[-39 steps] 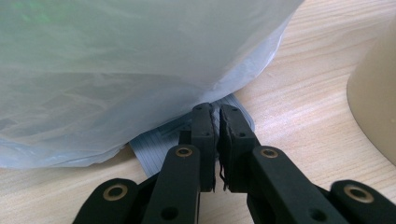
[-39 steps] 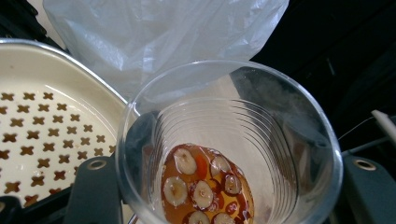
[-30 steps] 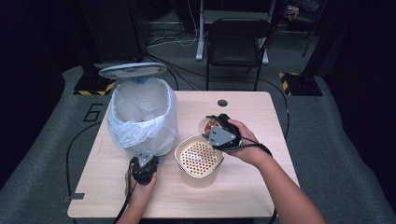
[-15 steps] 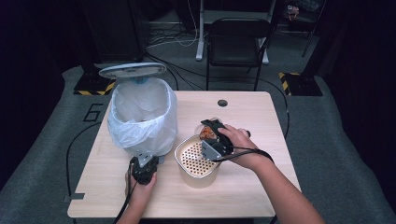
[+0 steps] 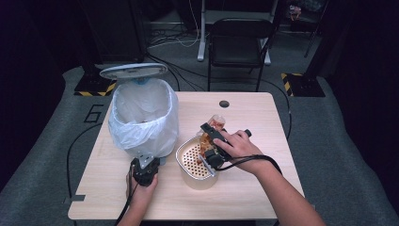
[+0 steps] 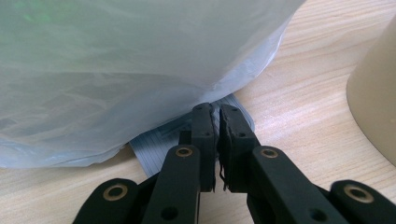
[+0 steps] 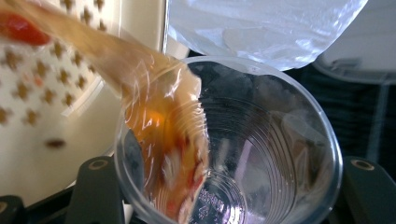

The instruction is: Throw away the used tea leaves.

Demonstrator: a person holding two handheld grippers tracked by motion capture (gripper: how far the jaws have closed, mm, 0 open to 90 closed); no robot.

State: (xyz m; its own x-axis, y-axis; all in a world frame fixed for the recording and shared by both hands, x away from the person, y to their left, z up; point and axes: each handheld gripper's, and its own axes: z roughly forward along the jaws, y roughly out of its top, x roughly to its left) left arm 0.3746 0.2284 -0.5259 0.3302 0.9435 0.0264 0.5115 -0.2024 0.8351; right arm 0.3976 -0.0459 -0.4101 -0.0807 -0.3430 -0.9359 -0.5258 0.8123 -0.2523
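Note:
My right gripper [image 5: 212, 147] is shut on a clear plastic cup [image 5: 216, 124], tipped on its side over a beige perforated strainer bowl [image 5: 184, 149]. In the right gripper view, orange-brown liquid with food bits [image 7: 163, 130] runs out of the cup [image 7: 280, 140] onto the strainer's holes [image 7: 56, 93], with the right gripper [image 7: 229, 186] on the cup's sides. My left gripper [image 5: 145, 165] is shut and sits at the foot of a bin lined with a translucent bag [image 5: 143, 117]. The left gripper [image 6: 216, 112] lies over the bin's grey ribbed pedal [image 6: 154, 144]. The bin lid [image 5: 133, 71] stands raised.
The wooden table [image 5: 254, 188] has a small round hole cover [image 5: 224, 103] near its far edge. A black chair [image 5: 237, 44] stands beyond the table. The bag [image 6: 116, 70] bulges close above the left jaws, and the bowl's wall [image 6: 373, 102] is to their right.
The right hand has come down and toward the strainer bowl, tipping the cup further so its contents pour out. The left gripper has stayed at the pedal.

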